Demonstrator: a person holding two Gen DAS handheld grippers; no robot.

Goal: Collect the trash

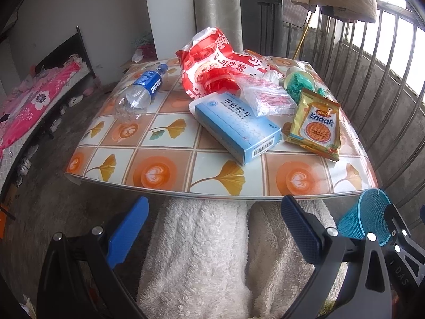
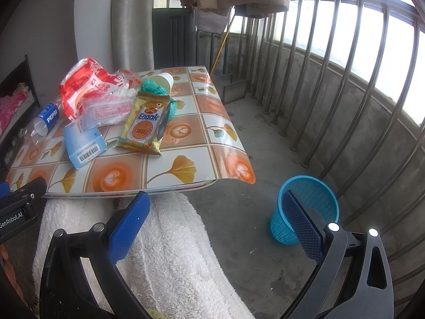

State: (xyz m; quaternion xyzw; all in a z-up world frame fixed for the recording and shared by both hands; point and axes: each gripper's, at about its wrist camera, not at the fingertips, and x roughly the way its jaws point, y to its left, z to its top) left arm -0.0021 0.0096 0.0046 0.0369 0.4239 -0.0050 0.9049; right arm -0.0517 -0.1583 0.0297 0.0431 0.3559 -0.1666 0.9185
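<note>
We see the trash heaped on the tiled table (image 1: 164, 156): a blue medicine box (image 1: 236, 127) nearest our left gripper (image 1: 212, 228), the Enaak packet (image 1: 316, 127) just right of it, a red bag (image 1: 212, 61) behind, and a Pepsi bottle (image 1: 143, 90) lying apart to the left. Both grippers hang below the table's near edge, over white fleece-covered knees (image 2: 159, 252), fingers spread wide and holding nothing. Our right gripper (image 2: 217, 226) faces the blue mesh bin (image 2: 308, 196) on the floor by the railing (image 2: 345, 79).
</note>
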